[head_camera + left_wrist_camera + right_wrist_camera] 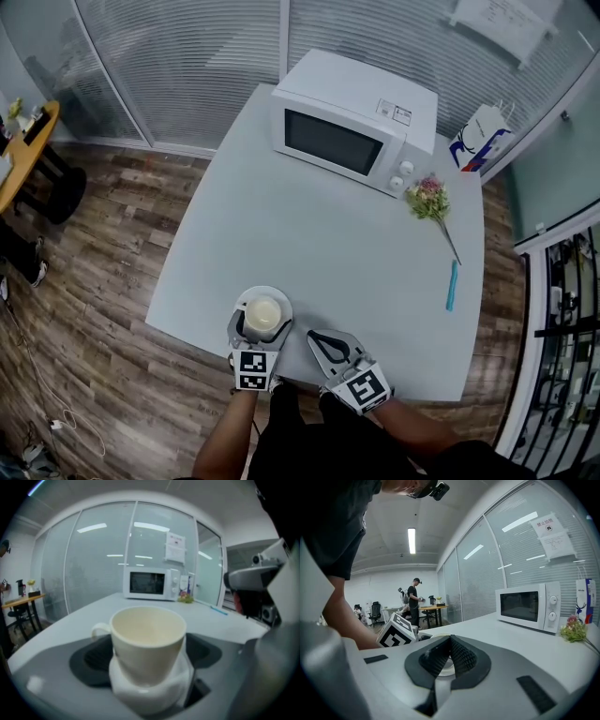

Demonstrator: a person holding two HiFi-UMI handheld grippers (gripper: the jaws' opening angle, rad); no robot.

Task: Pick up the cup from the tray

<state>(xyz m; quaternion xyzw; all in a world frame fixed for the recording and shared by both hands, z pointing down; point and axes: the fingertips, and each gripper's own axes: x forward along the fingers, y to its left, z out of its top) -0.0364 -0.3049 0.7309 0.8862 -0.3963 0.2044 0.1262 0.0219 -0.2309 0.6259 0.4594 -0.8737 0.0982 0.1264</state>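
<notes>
The cup (264, 314) stands upright on a small white tray (273, 292) at the near edge of the desk (309, 244), its handle to the left in the left gripper view. The left tool (261, 330) has its jaws spread wide on either side of the cup, pads not pressing it. The right tool (319, 339), just right of it, is closed with nothing between its jaws. A microwave (352, 122) sits at the far side, with flowers (428, 199) on its right.
</notes>
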